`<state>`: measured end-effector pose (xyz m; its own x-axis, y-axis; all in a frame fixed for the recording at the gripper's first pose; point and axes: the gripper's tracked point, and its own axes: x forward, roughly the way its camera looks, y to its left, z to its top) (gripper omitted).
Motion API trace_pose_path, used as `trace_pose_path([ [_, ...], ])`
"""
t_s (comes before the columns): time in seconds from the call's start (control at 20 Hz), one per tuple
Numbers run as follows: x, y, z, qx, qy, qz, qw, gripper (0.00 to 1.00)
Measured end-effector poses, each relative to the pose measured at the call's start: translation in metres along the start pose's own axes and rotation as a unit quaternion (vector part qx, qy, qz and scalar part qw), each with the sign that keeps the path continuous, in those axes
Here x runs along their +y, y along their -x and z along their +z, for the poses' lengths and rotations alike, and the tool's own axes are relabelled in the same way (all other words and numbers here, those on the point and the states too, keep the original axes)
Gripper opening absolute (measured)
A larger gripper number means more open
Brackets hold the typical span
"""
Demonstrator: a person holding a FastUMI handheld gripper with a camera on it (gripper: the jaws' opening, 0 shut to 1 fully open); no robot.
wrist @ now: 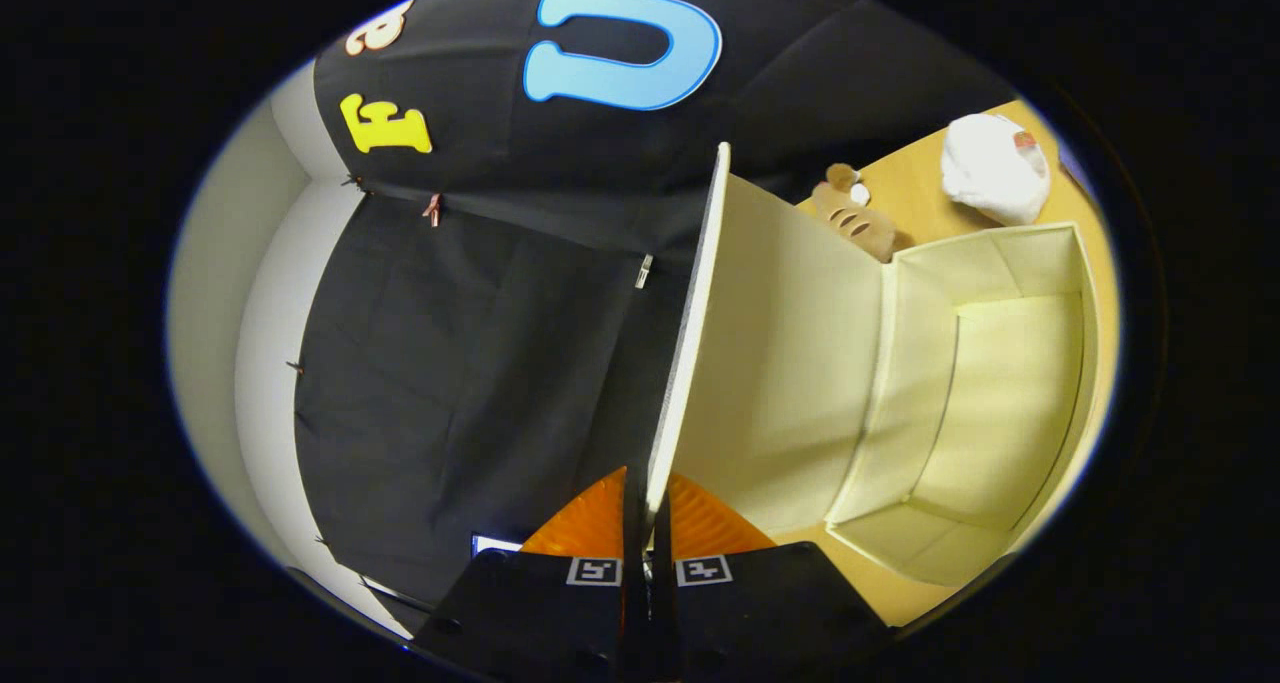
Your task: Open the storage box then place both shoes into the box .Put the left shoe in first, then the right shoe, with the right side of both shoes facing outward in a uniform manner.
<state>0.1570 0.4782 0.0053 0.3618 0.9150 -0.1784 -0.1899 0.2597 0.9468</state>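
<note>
The view is rolled sideways. My gripper [648,508] is shut on the edge of the storage box's lid [775,363], a cream panel that stands raised and runs away from the fingers. Both fingers press the lid's thin white rim between them. To the right of the lid the box [1000,403] lies open, its cream inside bare. A brown plush slipper-like shoe [852,221] peeks out from behind the box's far wall on the wooden table [915,188].
A white bundled item [995,166] lies on the table beyond the box. Black booth cloth hangs to the left of the lid, with a white wall [215,303] further left.
</note>
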Motion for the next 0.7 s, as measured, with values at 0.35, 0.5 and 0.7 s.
trace_pose_path([
  [0.35, -0.018, -0.093, -0.022, -0.006, -0.043, -0.043, 0.998, 0.05],
  [0.5, -0.036, -0.121, -0.039, 0.006, -0.032, -0.068, 0.997, 0.05],
  [0.7, -0.059, -0.146, -0.053, 0.015, -0.017, -0.092, 0.995, 0.05],
])
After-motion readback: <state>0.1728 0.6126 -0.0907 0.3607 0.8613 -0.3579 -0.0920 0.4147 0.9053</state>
